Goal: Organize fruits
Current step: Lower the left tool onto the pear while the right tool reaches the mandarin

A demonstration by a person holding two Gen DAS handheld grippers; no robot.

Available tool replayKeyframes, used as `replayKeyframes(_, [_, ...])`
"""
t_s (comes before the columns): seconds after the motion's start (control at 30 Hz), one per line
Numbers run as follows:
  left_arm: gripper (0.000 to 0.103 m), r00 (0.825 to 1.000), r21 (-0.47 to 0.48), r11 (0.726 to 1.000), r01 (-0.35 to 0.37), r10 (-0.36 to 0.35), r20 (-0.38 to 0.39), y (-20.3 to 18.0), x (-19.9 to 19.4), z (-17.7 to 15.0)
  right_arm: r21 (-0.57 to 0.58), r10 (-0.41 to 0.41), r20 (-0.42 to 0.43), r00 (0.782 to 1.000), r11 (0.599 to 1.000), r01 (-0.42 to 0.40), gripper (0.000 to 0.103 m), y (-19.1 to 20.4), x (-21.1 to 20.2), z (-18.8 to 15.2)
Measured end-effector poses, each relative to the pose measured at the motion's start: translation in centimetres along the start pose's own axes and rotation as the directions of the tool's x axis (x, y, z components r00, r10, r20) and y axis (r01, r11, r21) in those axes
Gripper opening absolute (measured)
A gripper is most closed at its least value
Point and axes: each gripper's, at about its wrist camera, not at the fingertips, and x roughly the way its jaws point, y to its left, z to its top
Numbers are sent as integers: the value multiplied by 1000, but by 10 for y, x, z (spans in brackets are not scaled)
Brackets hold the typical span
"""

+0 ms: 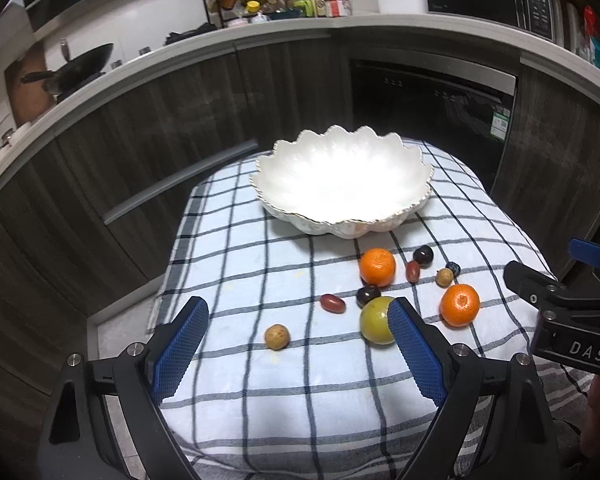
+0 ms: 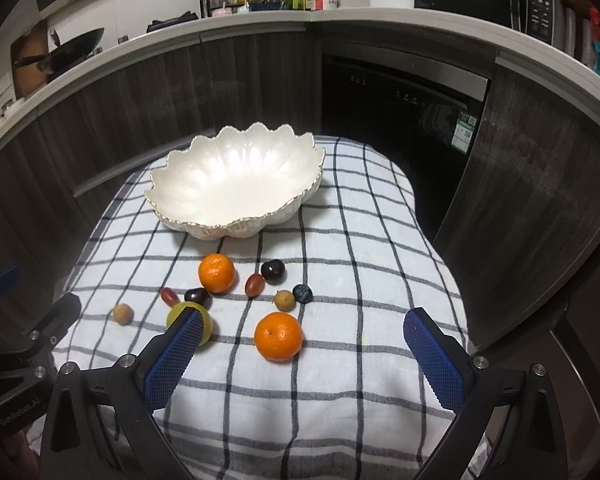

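We saw a white scalloped bowl (image 2: pixel 236 184) at the far end of a checked cloth (image 2: pixel 340 392) – nothing in it. All fruit lay on the cloth, just in front of the bowl.

Fruit layout, right wrist view:
- Far orange (image 2: pixel 216 273) nearest the bowl; near orange (image 2: pixel 278 336) closer to us, apart from the rest.
- Green fruit (image 2: pixel 208 322) approx. left of the near orange, partly hidden behind the right gripper's left finger.
- Dark plum (image 2: pixel 273 270) w/ a red grape (image 2: pixel 255 284) beside it.
- Second dark plum (image 2: pixel 198 296) touching the green fruit's far side; second red grape (image 2: pixel 169 296) just left of it.
- Blueberry (image 2: pixel 302 293) beside a tan longan (image 2: pixel 284 301).
- Second longan (image 2: pixel 123 313) off to the left, alone.

Left gripper (image 1: pixel 298 322): jaws stood wide apart, nothing held. The lone longan lay between the fingers; the right pad overlapped the green fruit – contact not clear.

Right gripper (image 2: pixel 306 332): jaws wide apart, nothing held. The near orange sat between the fingers, clear of both pads.
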Motion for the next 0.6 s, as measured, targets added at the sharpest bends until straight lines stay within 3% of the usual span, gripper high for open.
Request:
replayKeyframes(0.2, [90,999,28,999,36,-35,-36,-13,19,0,-4,14,-58,998,1000,-14,94,-2,19,-2])
replayKeyframes(0.43, [80,994,80,994,71,-64,-88,-28,42,-5,-22,13,-92,996,1000,-15,92,1,38,-7])
replayKeyframes(0.6, [80,987,108,988,106,-92,-130,-36,56,-12,-23,15,-128,992,1000,-18,91,0,53,-8])
